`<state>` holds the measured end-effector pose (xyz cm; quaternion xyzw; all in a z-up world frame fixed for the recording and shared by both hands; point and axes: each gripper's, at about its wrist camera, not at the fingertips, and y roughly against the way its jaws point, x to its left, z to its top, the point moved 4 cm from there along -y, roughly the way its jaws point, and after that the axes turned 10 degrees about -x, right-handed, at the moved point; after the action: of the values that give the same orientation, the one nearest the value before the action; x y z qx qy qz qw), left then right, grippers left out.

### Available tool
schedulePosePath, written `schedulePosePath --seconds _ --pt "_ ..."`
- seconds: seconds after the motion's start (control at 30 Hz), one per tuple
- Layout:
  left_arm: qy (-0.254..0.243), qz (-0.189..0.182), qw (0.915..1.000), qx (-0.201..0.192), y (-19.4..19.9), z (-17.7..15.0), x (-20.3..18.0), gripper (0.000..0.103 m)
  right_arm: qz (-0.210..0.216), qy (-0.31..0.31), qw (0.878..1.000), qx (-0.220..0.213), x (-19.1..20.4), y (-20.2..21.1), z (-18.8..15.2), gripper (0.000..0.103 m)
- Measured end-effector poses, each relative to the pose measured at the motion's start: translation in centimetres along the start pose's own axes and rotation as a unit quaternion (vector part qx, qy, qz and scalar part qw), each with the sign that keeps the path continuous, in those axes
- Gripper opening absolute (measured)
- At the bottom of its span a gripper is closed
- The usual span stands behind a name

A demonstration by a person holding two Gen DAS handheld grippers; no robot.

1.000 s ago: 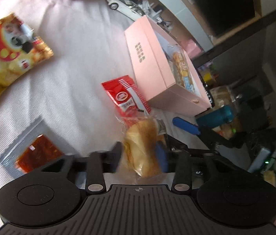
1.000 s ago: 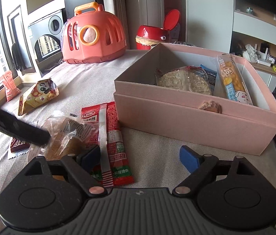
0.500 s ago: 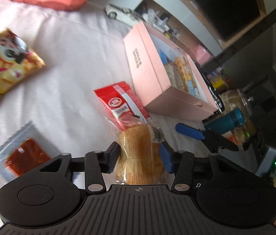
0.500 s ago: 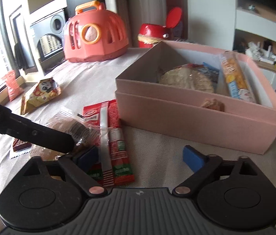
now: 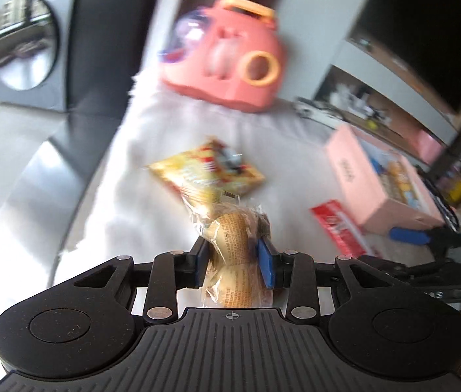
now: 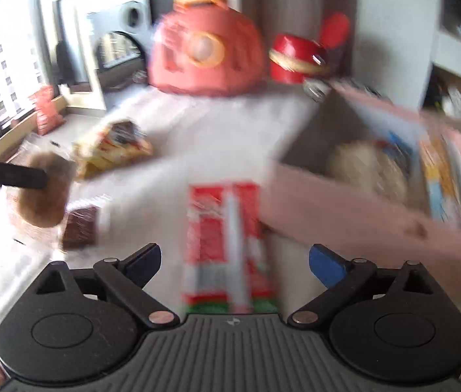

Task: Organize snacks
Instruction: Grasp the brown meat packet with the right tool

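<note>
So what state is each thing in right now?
Left gripper: shut on the bun; jaws have just been closing.
Bun: wrapped, lifted off the table.
Right gripper: open, empty.
Pink box: open, snacks inside.
Red packet: flat on the table.
Yellow bag: lying on the table.

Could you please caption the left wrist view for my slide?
Left gripper shut on a wrapped bun, lifted above the white cloth.

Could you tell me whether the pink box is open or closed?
Open: the pink box has no lid on top, and a round snack and other packets show inside it.
</note>
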<state>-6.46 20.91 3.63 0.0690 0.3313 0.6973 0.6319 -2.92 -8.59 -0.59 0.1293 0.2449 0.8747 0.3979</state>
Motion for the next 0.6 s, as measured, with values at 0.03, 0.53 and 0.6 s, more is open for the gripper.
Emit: schedulePosePath --seconds 0.03,0.53,0.6 --pt "0.007 0.003 1.0 -0.002 0.4 -0.1 0.7 0.037 0.009 0.014 1.0 -0.004 1.2 -0.1 0.5 0.098" --pt "0.006 0.022 0.9996 -0.014 1.5 -0.8 3.1 0.037 0.111 0.105 0.987 0.055 13.2 -4.9 1.5 0.059" --pt "0.008 0.011 0.9998 -0.013 1.6 -0.8 2.7 0.037 0.109 0.117 0.986 0.055 13.0 -3.8 1.2 0.057"
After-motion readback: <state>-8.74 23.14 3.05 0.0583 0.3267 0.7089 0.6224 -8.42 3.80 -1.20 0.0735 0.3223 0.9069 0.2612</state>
